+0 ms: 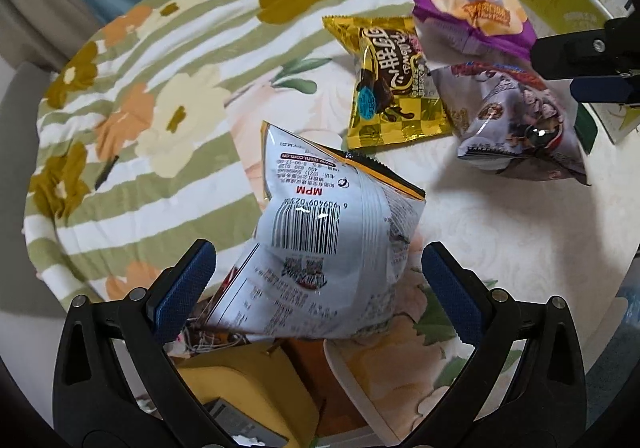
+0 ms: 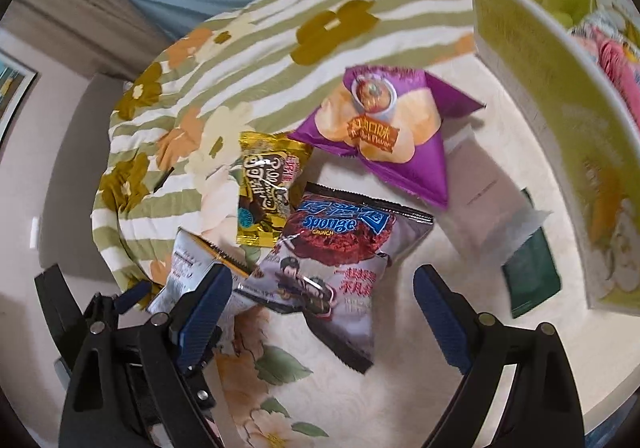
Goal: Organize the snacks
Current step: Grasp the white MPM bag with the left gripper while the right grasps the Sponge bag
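Note:
My left gripper (image 1: 318, 280) is open around a white snack bag with a barcode (image 1: 328, 244), which sits between the pads without being clamped; the bag also shows in the right wrist view (image 2: 188, 268). My right gripper (image 2: 322, 312) is open just above a grey Sponge Crunch bag (image 2: 332, 272), also in the left wrist view (image 1: 516, 120). A gold chocolate bag (image 1: 388, 88) (image 2: 266, 188) and a purple chip bag (image 1: 476, 12) (image 2: 384, 128) lie on the table beyond. The right gripper's fingers (image 1: 580, 56) show at the left view's right edge.
A green-yellow box (image 2: 552, 100) with pink packets inside stands at the right. A flat white packet (image 2: 484, 196) and a dark green packet (image 2: 532, 276) lie beside it. A yellow container (image 1: 248, 392) sits below the left gripper. The table carries a floral cloth (image 1: 160, 108).

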Motion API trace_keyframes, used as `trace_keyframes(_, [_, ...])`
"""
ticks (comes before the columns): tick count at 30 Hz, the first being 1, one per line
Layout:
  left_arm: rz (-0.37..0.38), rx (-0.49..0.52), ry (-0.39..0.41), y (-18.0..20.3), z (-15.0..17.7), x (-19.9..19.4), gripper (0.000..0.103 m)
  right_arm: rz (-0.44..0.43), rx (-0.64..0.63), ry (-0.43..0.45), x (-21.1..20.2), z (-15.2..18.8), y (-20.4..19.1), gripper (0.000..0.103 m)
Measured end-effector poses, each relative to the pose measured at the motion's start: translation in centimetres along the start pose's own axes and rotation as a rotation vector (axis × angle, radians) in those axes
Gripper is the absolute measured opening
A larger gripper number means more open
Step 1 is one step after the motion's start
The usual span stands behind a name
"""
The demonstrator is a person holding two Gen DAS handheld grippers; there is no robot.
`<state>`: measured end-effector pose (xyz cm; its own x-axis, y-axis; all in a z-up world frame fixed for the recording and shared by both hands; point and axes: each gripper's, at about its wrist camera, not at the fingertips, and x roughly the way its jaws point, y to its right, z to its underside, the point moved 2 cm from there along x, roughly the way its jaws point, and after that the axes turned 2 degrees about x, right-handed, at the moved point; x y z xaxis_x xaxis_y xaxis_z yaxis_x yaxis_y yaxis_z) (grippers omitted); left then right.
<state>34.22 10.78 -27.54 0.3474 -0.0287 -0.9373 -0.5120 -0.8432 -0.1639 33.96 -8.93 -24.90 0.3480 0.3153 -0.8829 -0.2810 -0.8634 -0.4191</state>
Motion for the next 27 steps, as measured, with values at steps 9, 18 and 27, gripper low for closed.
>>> trace_keyframes(9, [-0.01, 0.029, -0.058, 0.6, -0.7, 2.7, 0.099, 0.012, 0.115, -0.059, 3.0, -0.9, 1.1, 0.09])
trace_keyframes(18, [0.007, 0.006, -0.052, 1.2, -1.0, 2.7, 0.079, 0.026, 0.144, -0.127, 5.0, -1.5, 1.8, 0.09])
trace_keyframes(27, [0.047, -0.033, -0.069, 1.2, -1.3, 2.2, 0.07, 0.059, 0.096, -0.155, 5.6, -1.5, 2.1, 0.09])
